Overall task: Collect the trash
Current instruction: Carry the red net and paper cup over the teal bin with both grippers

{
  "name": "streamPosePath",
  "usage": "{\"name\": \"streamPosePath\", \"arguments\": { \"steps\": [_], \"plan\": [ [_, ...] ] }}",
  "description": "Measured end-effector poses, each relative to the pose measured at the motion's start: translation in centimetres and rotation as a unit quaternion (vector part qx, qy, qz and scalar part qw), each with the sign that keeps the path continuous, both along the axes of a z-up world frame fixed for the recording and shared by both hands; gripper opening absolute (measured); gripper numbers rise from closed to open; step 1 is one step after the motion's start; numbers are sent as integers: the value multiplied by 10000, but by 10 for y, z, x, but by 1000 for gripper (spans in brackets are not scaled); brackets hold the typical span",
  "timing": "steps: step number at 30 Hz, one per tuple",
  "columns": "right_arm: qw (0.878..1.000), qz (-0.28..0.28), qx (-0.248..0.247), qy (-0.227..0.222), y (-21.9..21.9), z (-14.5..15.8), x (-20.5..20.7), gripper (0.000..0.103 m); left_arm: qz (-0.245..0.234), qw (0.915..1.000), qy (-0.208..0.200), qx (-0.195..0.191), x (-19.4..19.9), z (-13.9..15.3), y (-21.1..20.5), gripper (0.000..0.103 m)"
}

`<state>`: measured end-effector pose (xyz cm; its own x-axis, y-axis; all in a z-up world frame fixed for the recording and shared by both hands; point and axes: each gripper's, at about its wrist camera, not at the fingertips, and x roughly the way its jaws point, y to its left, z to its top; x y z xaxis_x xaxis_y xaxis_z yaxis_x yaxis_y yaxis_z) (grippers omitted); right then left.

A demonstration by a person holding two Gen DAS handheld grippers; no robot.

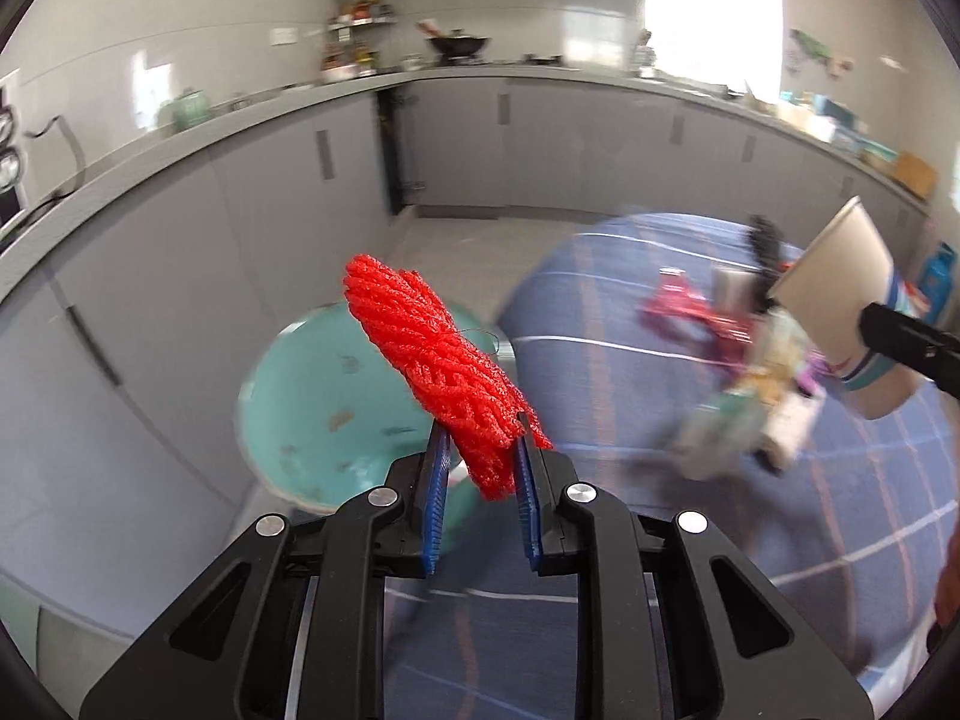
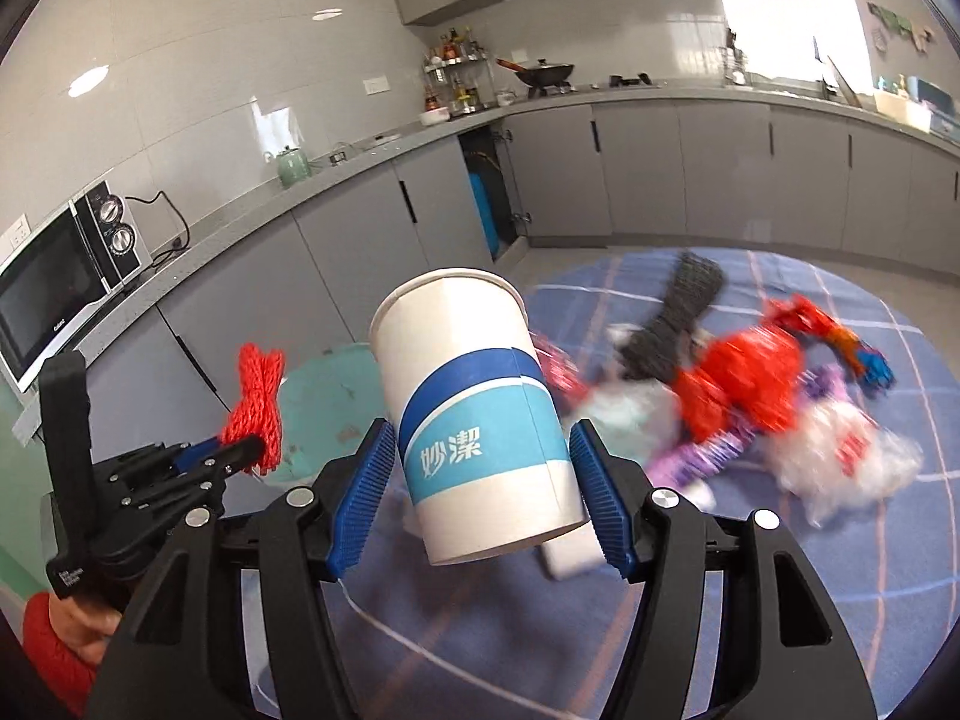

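My left gripper [image 1: 482, 453] is shut on a red rope bundle [image 1: 432, 354] and holds it above a teal bin [image 1: 312, 408]; the bundle also shows in the right wrist view [image 2: 258, 408]. My right gripper [image 2: 480, 462] is shut on a white and blue paper cup [image 2: 474, 414], held upright and a little tilted above the blue checked tablecloth [image 2: 780, 600]. The cup shows at the right of the left wrist view [image 1: 852, 294]. A blurred heap of trash [image 2: 750, 396] lies on the cloth to the right of the cup.
Grey kitchen cabinets [image 2: 360, 240] and a worktop run along the back. A microwave [image 2: 54, 288] stands at the left, a wok [image 2: 543, 75] on the stove. The teal bin also shows left of the cup [image 2: 324, 402]. One cabinet door [image 2: 486, 198] stands open.
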<state>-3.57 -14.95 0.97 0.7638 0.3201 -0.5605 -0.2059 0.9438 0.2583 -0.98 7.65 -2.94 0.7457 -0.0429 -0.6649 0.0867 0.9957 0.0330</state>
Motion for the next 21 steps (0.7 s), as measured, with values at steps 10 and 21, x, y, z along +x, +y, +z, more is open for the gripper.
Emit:
{"name": "streamPosePath", "arguments": {
  "steps": [10,21],
  "plan": [
    [9989,423,-48,218,87,-7,52,60,712,9973,80,169,31,4,51,22],
    [9968,199,-699,326,122,-36,90,54,800,9962,297,144,61,-26,74,22]
  ]
}}
